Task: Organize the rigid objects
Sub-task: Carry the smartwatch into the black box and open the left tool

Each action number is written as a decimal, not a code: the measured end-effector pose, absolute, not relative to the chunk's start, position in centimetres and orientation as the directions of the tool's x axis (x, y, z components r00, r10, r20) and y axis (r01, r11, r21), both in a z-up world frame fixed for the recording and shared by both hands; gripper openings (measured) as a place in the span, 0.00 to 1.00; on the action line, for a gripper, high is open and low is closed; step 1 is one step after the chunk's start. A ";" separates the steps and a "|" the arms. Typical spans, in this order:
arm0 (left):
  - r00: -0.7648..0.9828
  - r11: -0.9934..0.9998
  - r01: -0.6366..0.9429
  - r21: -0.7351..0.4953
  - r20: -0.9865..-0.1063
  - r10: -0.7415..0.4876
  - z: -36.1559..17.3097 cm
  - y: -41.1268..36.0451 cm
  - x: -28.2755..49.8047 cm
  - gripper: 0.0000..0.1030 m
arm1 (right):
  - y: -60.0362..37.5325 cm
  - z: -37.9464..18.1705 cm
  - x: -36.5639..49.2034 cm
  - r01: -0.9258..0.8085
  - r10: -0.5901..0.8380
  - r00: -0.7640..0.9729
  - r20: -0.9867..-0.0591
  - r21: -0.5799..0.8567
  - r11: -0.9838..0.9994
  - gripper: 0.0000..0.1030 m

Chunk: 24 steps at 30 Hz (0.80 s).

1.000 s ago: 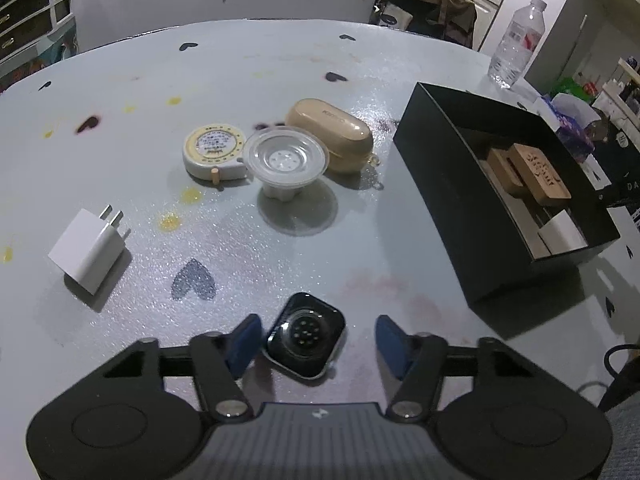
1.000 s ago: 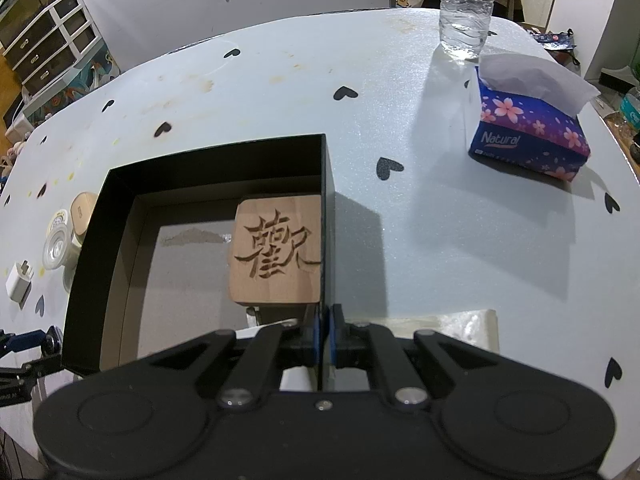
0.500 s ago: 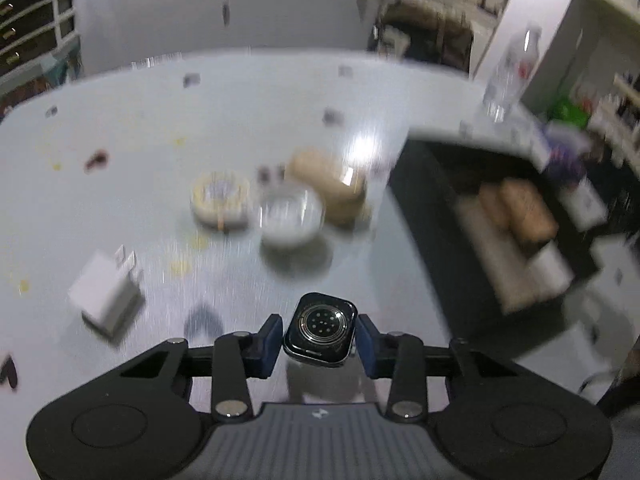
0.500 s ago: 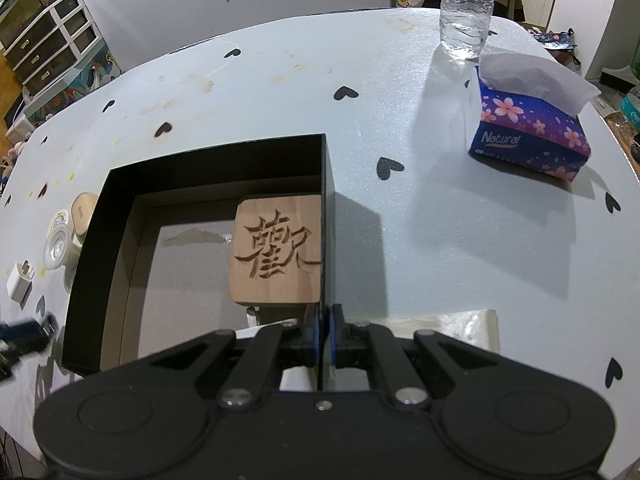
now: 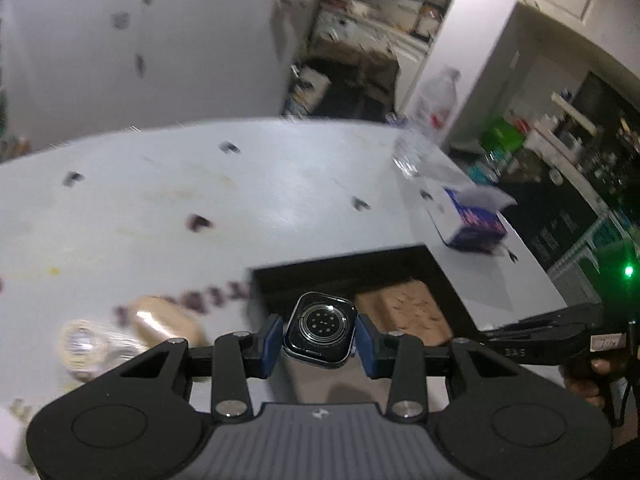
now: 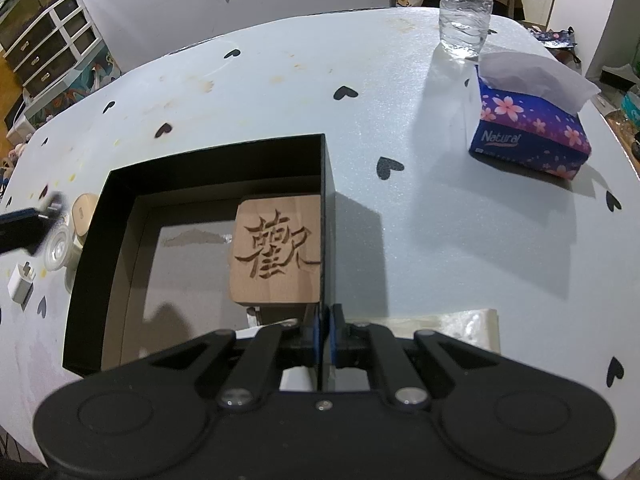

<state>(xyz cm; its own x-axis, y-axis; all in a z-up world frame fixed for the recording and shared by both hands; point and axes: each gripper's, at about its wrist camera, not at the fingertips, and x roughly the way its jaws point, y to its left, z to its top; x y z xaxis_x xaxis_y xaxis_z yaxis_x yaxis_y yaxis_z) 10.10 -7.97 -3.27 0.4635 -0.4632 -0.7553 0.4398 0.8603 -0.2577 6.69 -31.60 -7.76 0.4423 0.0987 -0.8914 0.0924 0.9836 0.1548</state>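
Left gripper [image 5: 320,334]: blue pads clamped on a watch [image 5: 320,329], one pad on each side, sensor back facing the camera, held clear of the table [image 5: 168,208]. Just beyond the fingers, the black box [image 5: 348,268], open top; a wood block [image 5: 404,314] inside it sits just right of the watch. Left of the fingers, on the table, a tan case [image 5: 164,322] and a round tape [image 5: 82,346], both blurred. Far right of the fingers, the other gripper's black body with a hand [image 5: 592,376] on it. Further out, a tissue box [image 5: 468,220] and a bottle [image 5: 428,120].

Right gripper [image 6: 325,334]: fingers together, pinching the box's right wall [image 6: 326,216] between the pads, near its close end. Just ahead of the fingers and left of that wall, the block [image 6: 276,248] lies flat on the box floor, carved character up. Something white lies under the fingers, unclear what. Left of the box, outside it: case [image 6: 84,210], a clear round cup [image 6: 58,248], a white charger [image 6: 22,286]; the left gripper's blurred tip [image 6: 30,222] shows above them. Right of the fingers, on the table [image 6: 420,240], a clear plastic sheet [image 6: 452,330]. Further out to the right, tissue box [image 6: 528,136]; beyond it the bottle [image 6: 466,4], upright.
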 end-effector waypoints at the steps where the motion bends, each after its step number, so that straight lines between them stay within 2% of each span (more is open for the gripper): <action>1: 0.441 0.857 0.442 -0.265 -0.768 -0.465 -3.7 -9.0 10.4 0.39 | -31.6 -7.8 6.7 0.093 0.098 0.442 -0.891 0.155 0.984 0.05; 8: 0.330 0.871 0.394 -0.295 -0.839 -0.433 -7.9 -13.7 11.8 0.39 | -31.6 -7.8 6.7 0.098 0.098 0.443 -0.891 0.157 0.983 0.05; 11: 0.286 0.876 0.399 -0.272 -0.870 -0.401 -9.4 -15.0 11.7 0.39 | -31.7 -7.8 6.7 0.101 0.100 0.442 -0.891 0.160 0.982 0.05; 16: 0.271 0.891 0.367 -0.267 -0.885 -0.377 -11.0 -15.6 11.9 0.40 | -31.7 -7.8 6.7 0.102 0.100 0.442 -0.891 0.161 0.982 0.05; 17: 0.258 0.893 0.351 -0.283 -0.887 -0.383 -11.3 -15.5 11.8 0.42 | -31.7 -7.8 6.7 0.102 0.100 0.441 -0.892 0.161 0.982 0.05; 18: 0.238 0.889 0.345 -0.302 -0.888 -0.394 -11.6 -15.5 11.8 0.50 | -31.8 -7.8 6.7 0.103 0.100 0.441 -0.892 0.162 0.981 0.05; 20: 0.220 0.874 0.359 -0.327 -0.880 -0.420 -11.5 -15.4 11.5 0.55 | -31.8 -7.8 6.7 0.103 0.101 0.441 -0.892 0.162 0.981 0.05; 24: 0.191 0.852 0.383 -0.357 -0.872 -0.451 -11.6 -15.1 10.7 0.53 | -31.8 -7.8 6.7 0.104 0.101 0.442 -0.892 0.162 0.981 0.05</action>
